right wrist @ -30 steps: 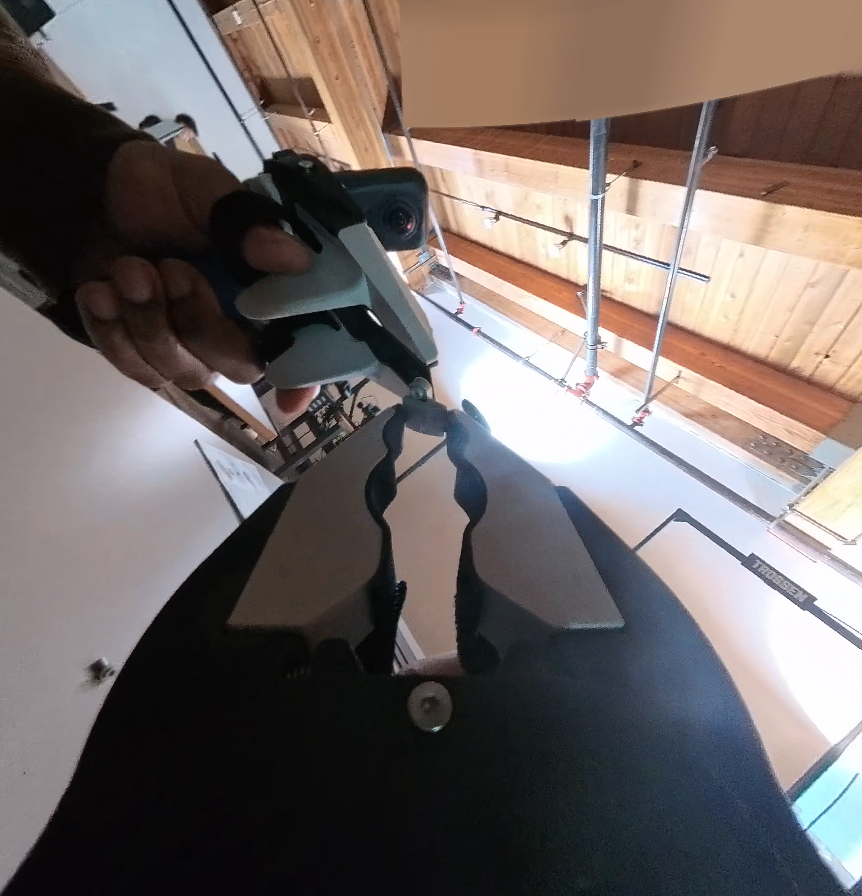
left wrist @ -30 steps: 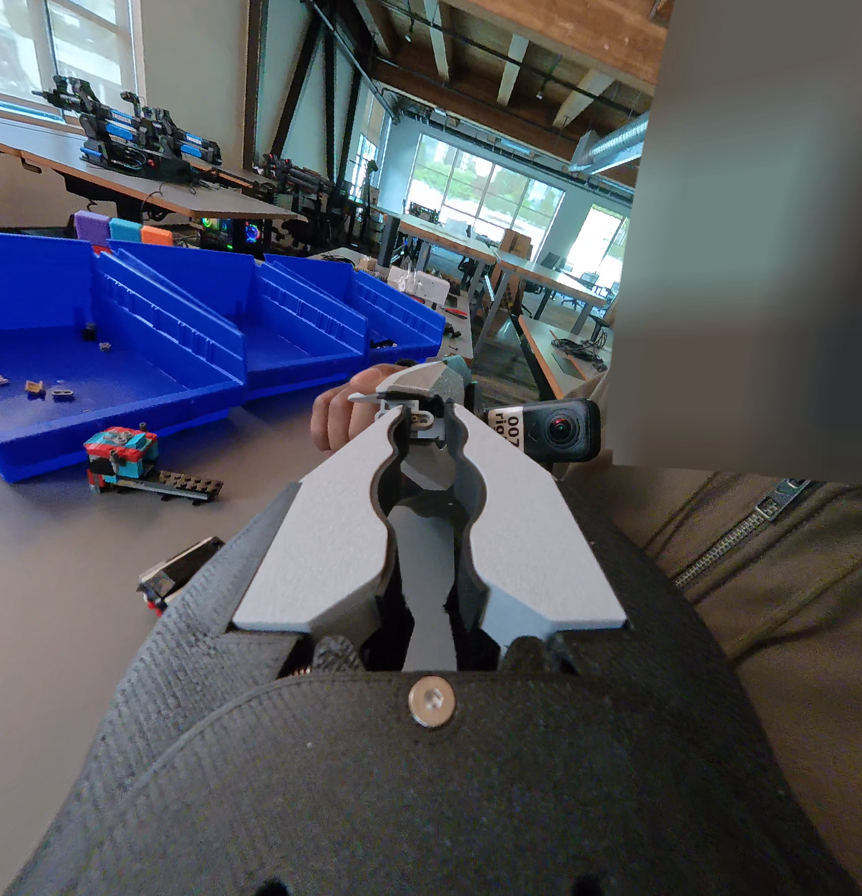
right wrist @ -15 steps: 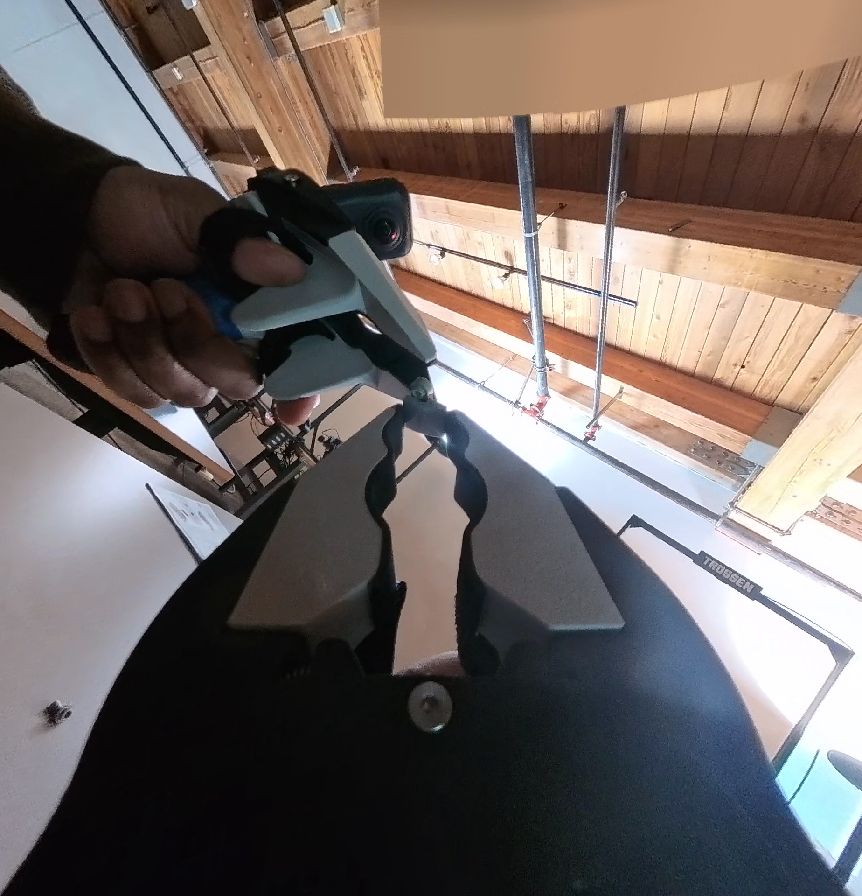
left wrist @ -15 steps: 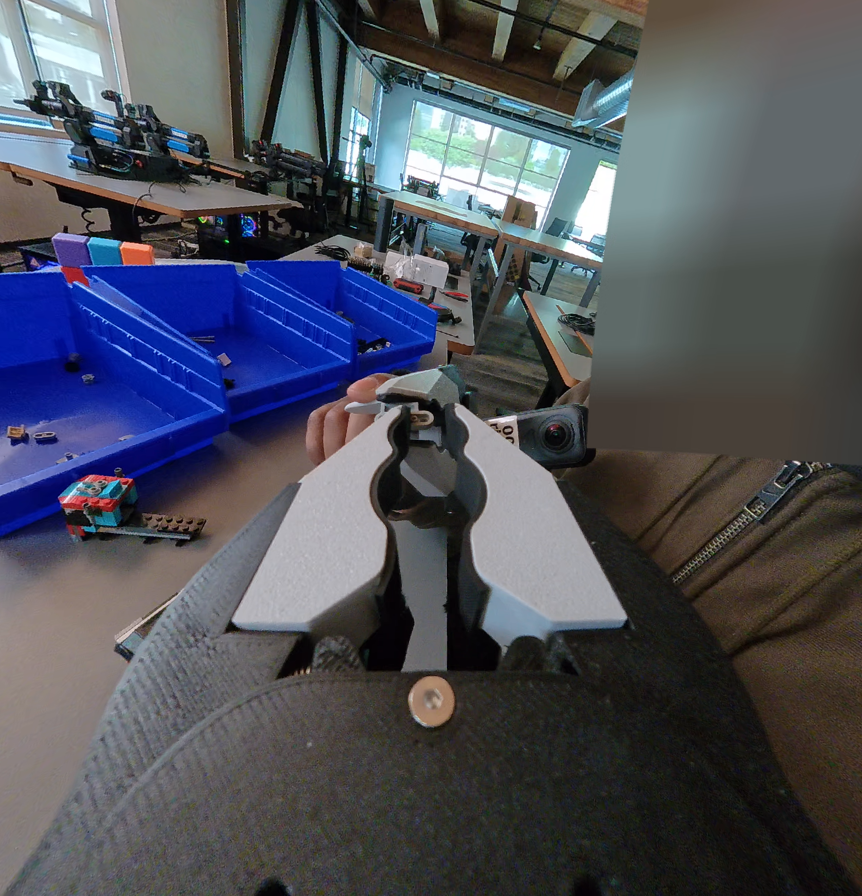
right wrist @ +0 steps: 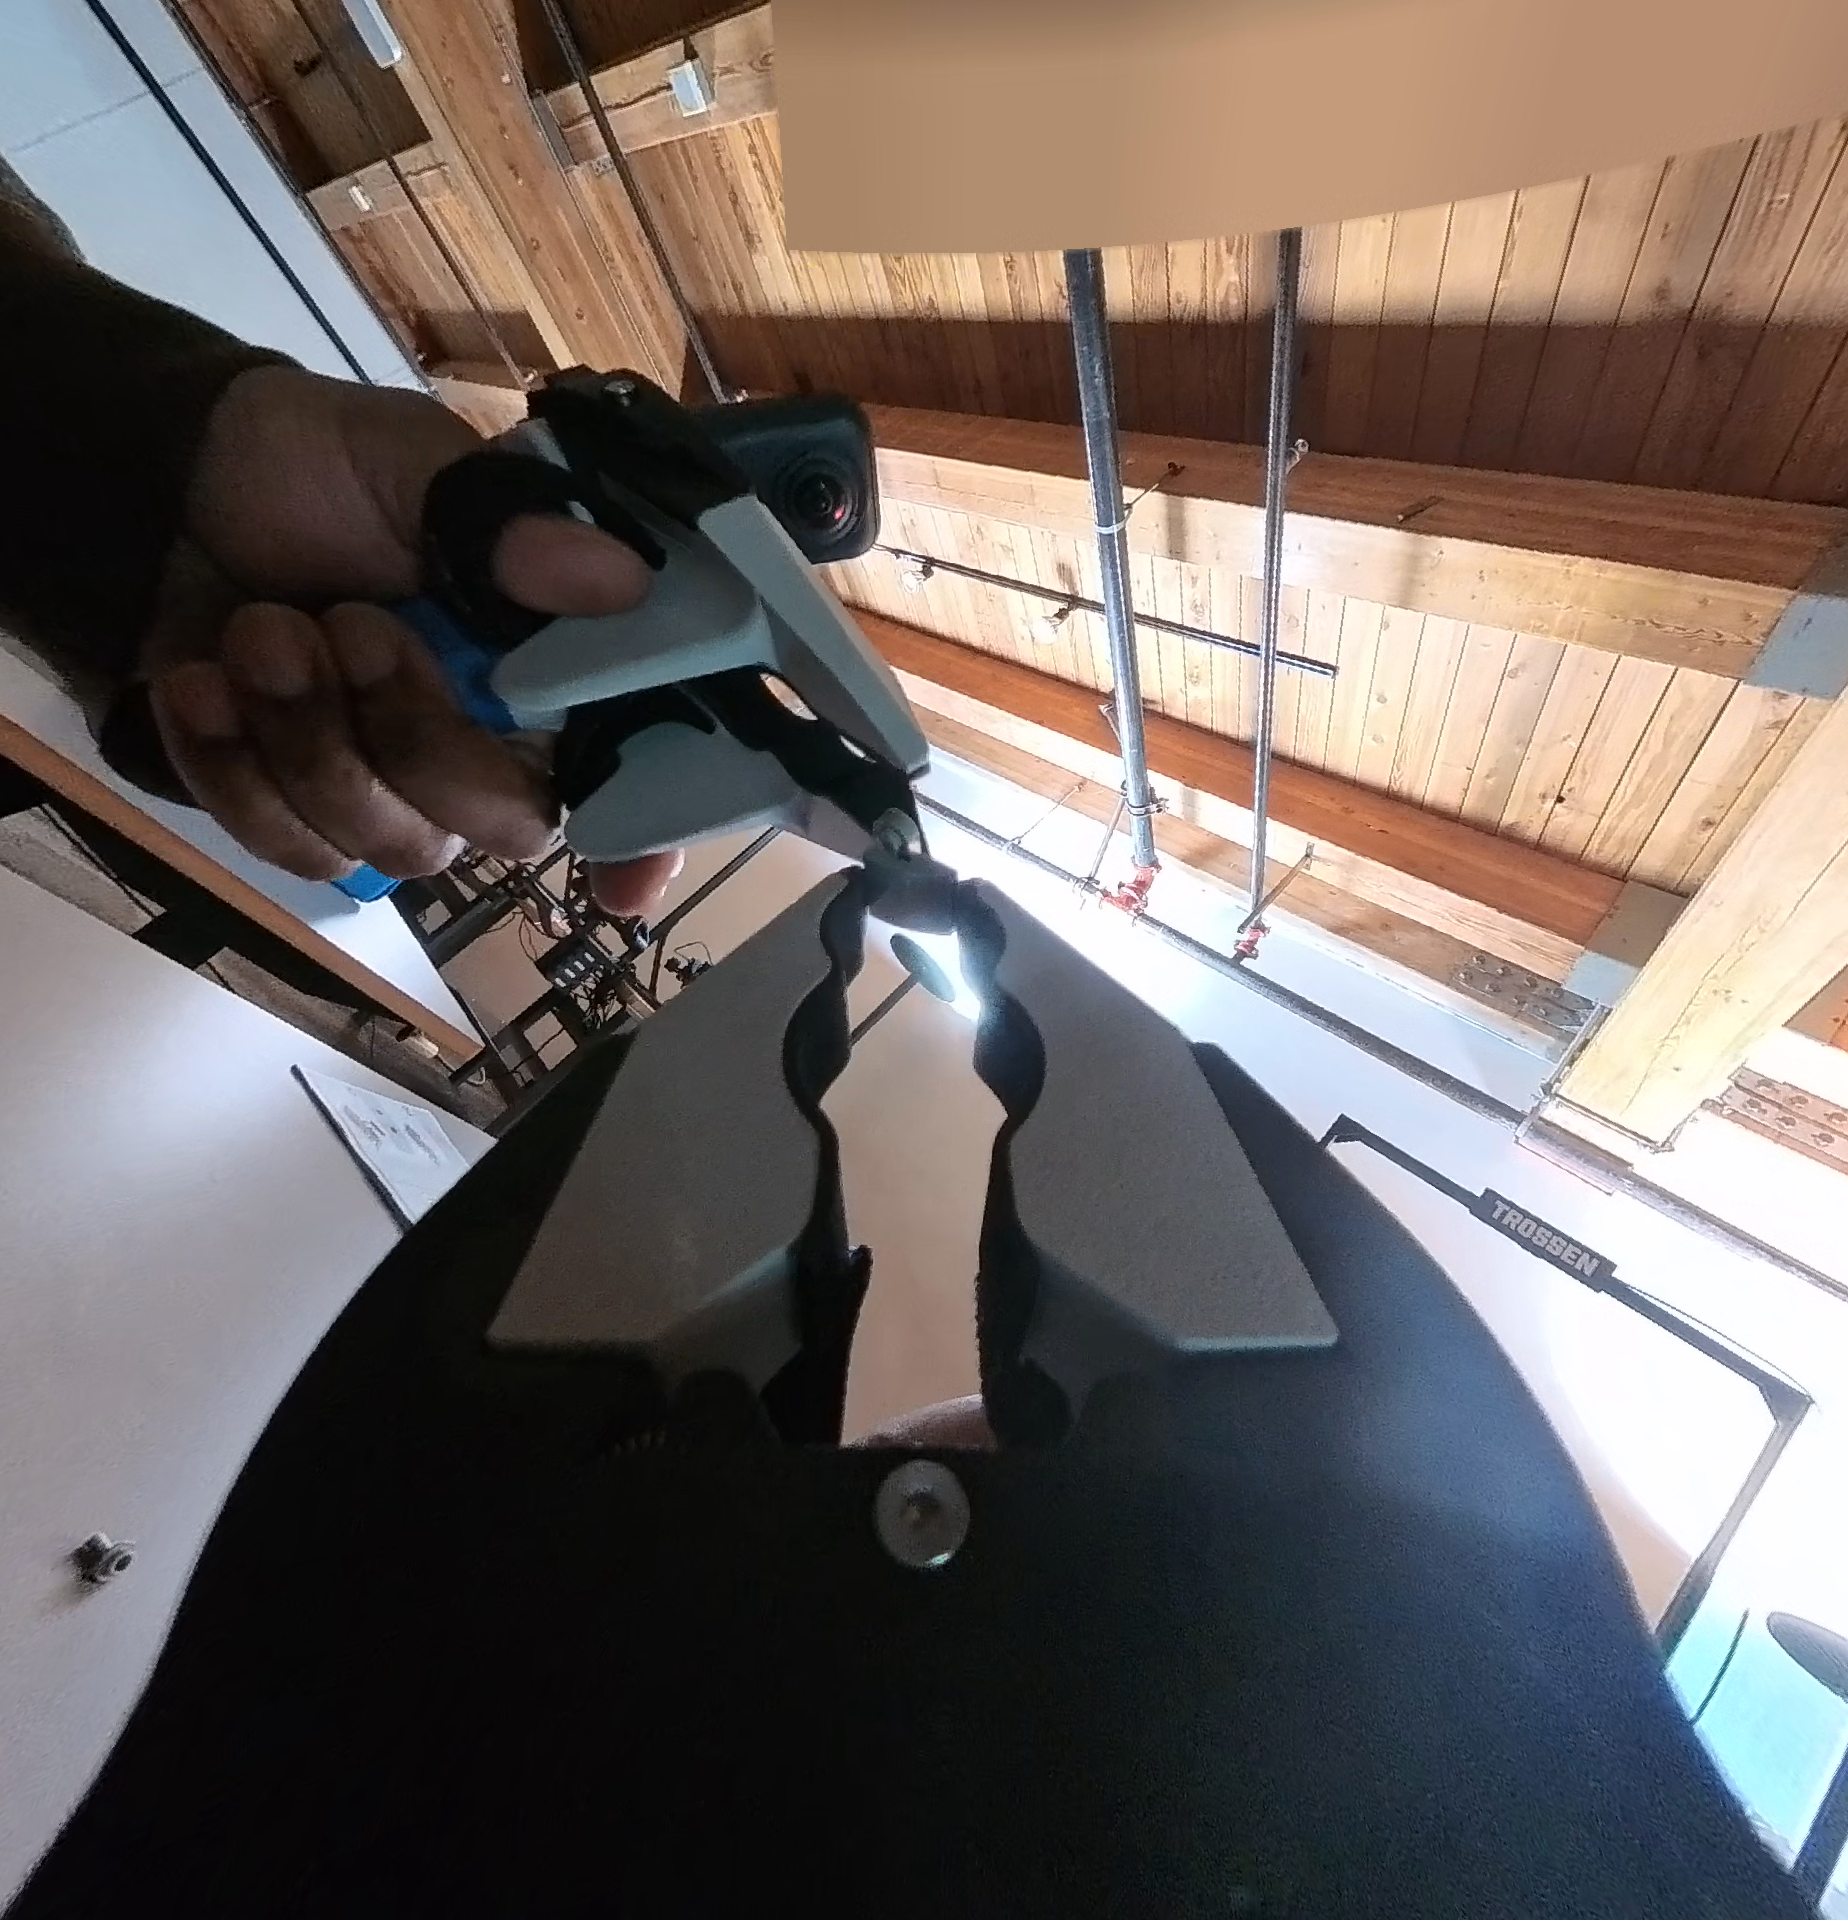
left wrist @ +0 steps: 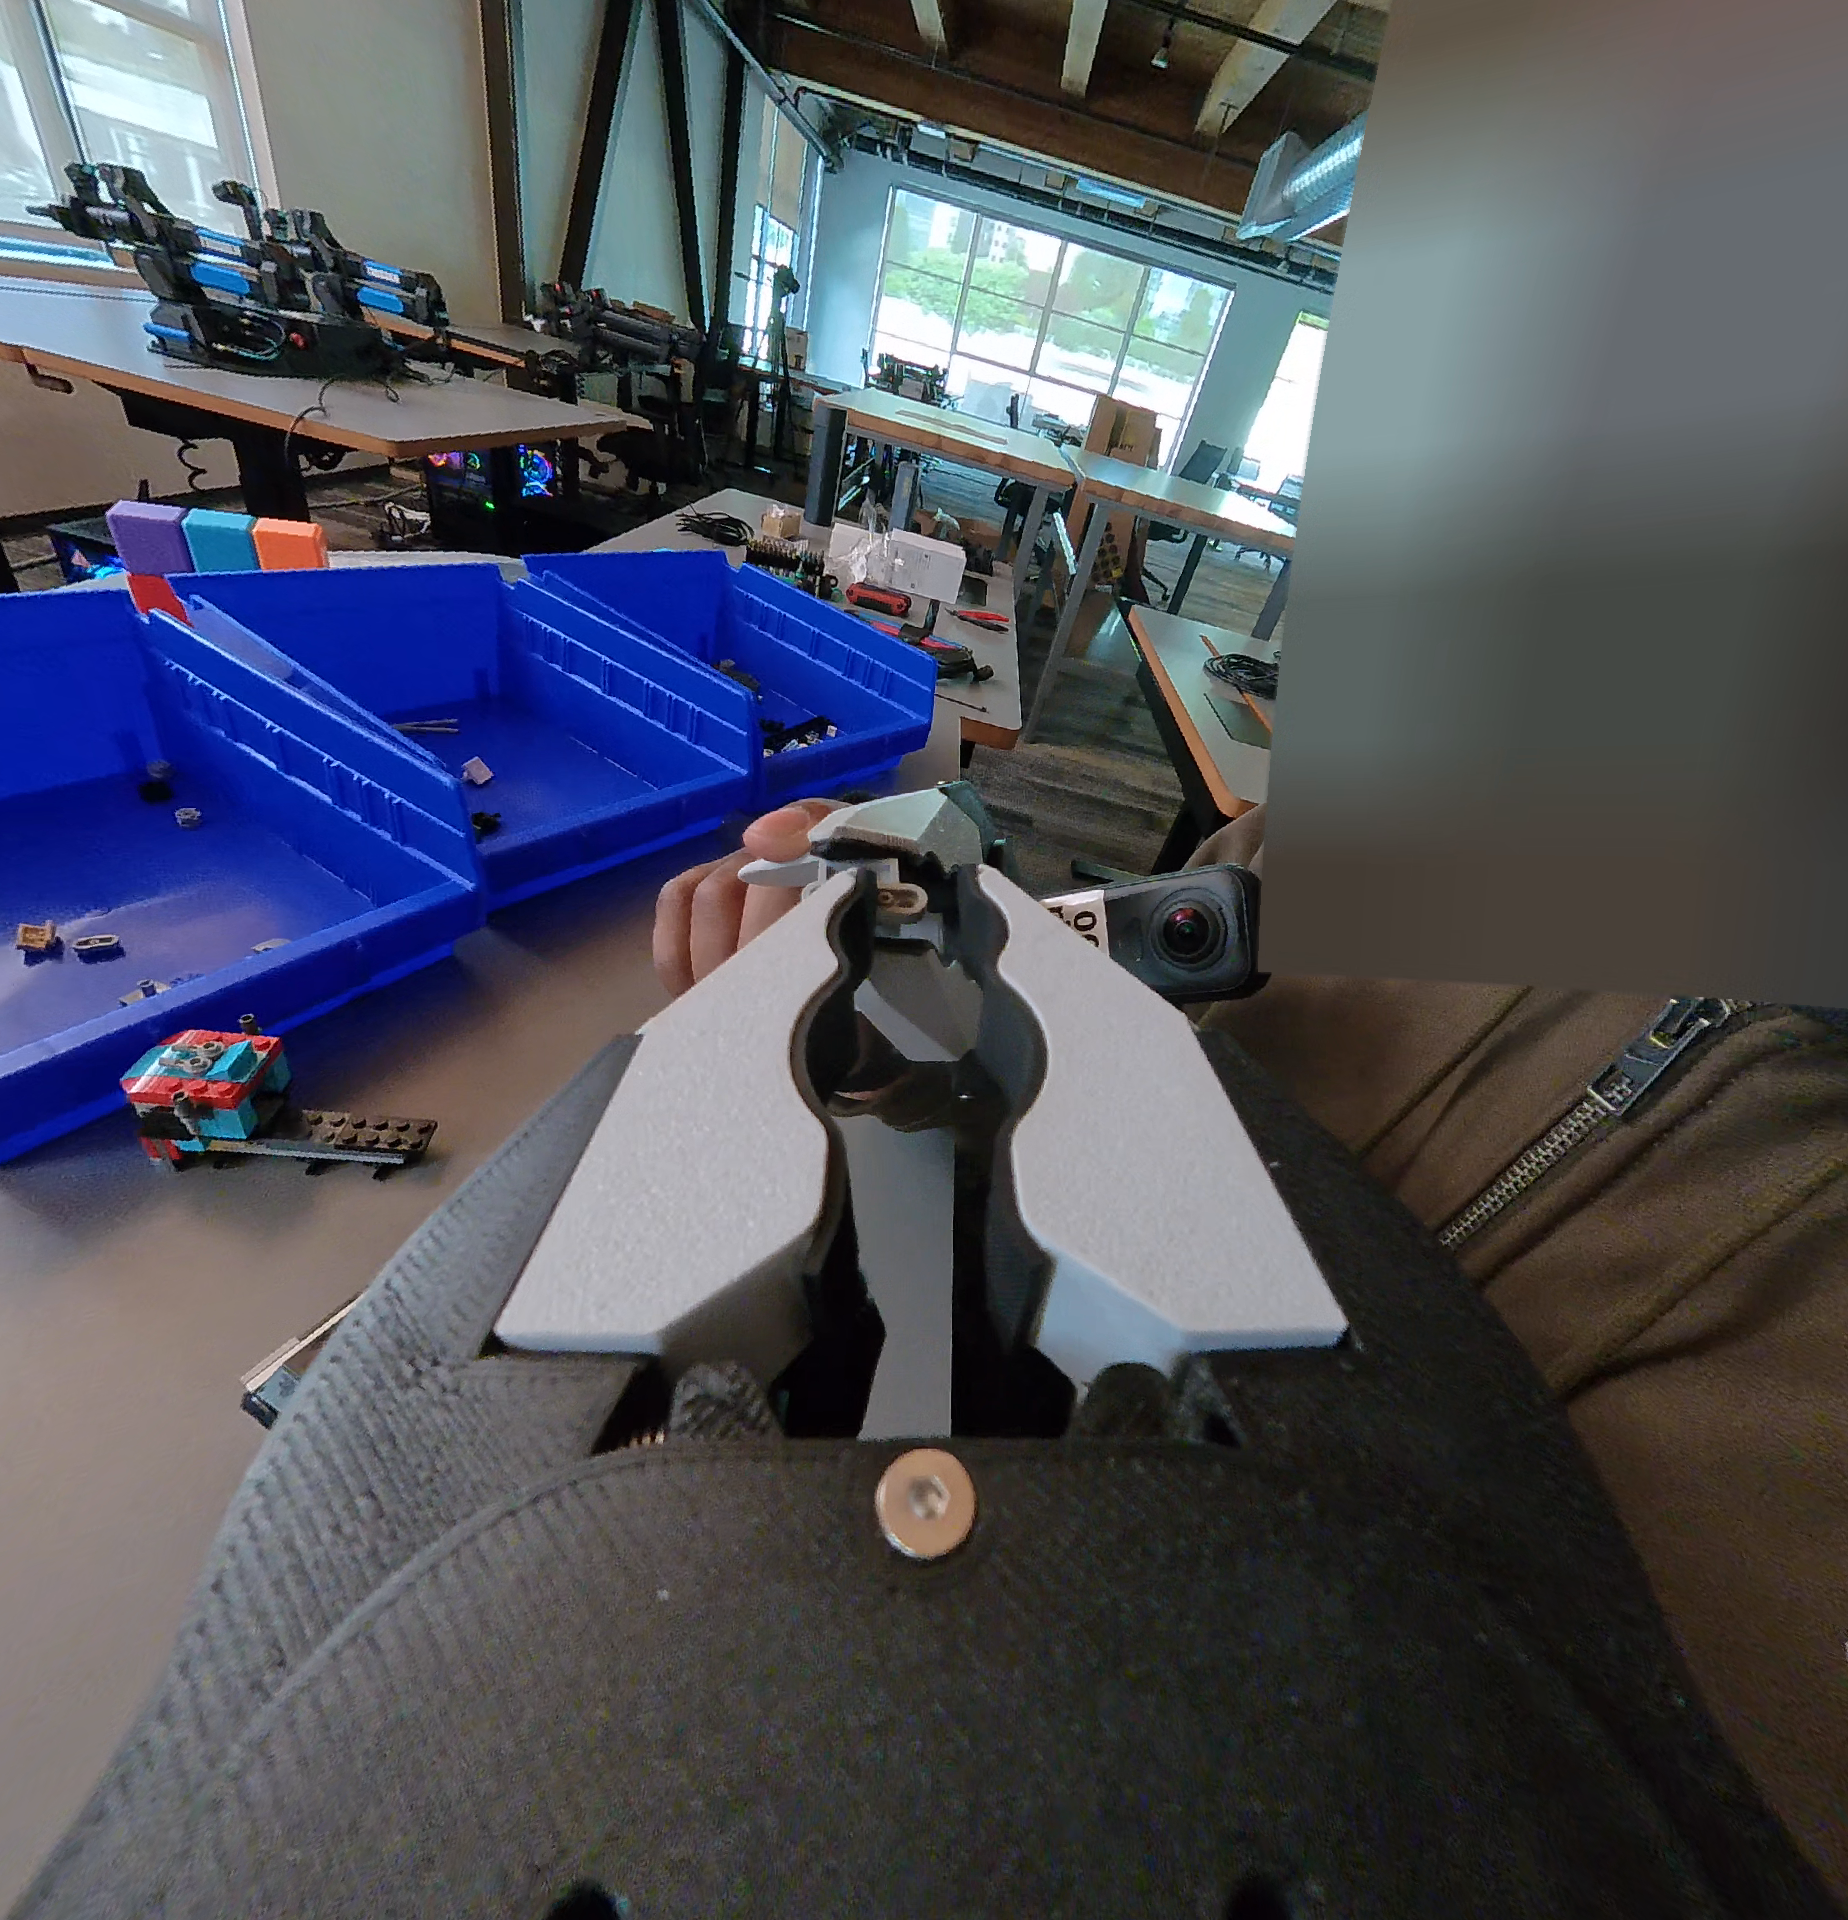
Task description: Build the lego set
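In the left wrist view my left gripper point(left wrist: 904, 902) is held above the grey table point(left wrist: 120, 1455), shut on a small tan brick piece with holes point(left wrist: 899, 902). The right gripper's grey body point(left wrist: 904, 831) and camera point(left wrist: 1190, 930) face it tip to tip, with a hand point(left wrist: 712, 914) behind. In the right wrist view, which looks up at the wooden ceiling, my right gripper point(right wrist: 912, 891) is shut on a small dark piece point(right wrist: 912, 888). The left gripper's tips point(right wrist: 894, 831) touch that piece from the upper left, held by a hand point(right wrist: 328, 675).
Three blue bins point(left wrist: 400, 748) with a few small parts stand at the left. A small red, teal and black brick model on a black plate point(left wrist: 213, 1086) lies in front of them. The person's olive jacket point(left wrist: 1626, 1247) fills the right. A sheet of paper point(right wrist: 400, 1132) lies on the table. Left and right tips are no more than a few centimetres apart.
Both grippers stay tip to tip, each still shut on its small piece. The left view has lifted a little, so bins and brick model sit lower; the right view has swung to show more ceiling.
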A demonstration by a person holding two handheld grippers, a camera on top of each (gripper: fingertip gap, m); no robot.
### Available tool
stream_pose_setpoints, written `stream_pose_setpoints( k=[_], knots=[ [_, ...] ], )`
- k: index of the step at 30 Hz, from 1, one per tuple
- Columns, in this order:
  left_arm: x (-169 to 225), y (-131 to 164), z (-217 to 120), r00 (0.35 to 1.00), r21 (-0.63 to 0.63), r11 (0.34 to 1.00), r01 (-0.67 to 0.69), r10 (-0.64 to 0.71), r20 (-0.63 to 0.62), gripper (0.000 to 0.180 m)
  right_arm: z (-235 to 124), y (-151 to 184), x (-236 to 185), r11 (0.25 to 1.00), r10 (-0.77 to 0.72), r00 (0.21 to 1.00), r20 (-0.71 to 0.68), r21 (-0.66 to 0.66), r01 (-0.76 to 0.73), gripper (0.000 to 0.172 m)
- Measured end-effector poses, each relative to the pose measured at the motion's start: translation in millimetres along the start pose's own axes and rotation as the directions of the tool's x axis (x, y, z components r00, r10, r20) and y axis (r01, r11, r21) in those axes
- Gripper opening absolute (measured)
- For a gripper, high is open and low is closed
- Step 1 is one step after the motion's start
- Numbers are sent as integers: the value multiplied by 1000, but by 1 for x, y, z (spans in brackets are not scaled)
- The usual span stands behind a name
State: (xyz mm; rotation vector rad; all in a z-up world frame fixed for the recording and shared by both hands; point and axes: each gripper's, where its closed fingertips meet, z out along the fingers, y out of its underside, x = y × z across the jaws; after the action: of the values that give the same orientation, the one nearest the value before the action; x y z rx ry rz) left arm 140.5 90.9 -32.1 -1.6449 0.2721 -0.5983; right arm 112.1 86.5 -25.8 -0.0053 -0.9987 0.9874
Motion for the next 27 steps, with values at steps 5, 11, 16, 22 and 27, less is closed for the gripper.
stream_pose_setpoints(
  k=[5, 11, 16, 22, 27],
  knots=[
    [3, -1, 1, 1000, -3, 1000, 1, -1, -5, 17, 0, 0, 2, 1000, 7, 1000, -11, 2, -7, 18],
    [4, -1, 3, 1000, -9, 1000, 5, -5, -9, 17, 0, -1, 2, 1000, 9, 1000, -16, 6, -9, 18],
    [5, -3, 6, 1000, -2, 1000, 16, -16, -19, 17, -1, -2, 4, 1000, 15, 1000, -27, 11, -15, 18],
    [4, -5, 8, 1000, 0, 1000, 18, -18, -24, 17, -2, -2, 7, 1000, 25, 999, -38, 14, -25, 18],
    [2, -6, 10, 1000, 1, 1000, 20, -20, -18, 17, -2, -3, 8, 999, 32, 999, -42, 19, -31, 18]
  ],
)
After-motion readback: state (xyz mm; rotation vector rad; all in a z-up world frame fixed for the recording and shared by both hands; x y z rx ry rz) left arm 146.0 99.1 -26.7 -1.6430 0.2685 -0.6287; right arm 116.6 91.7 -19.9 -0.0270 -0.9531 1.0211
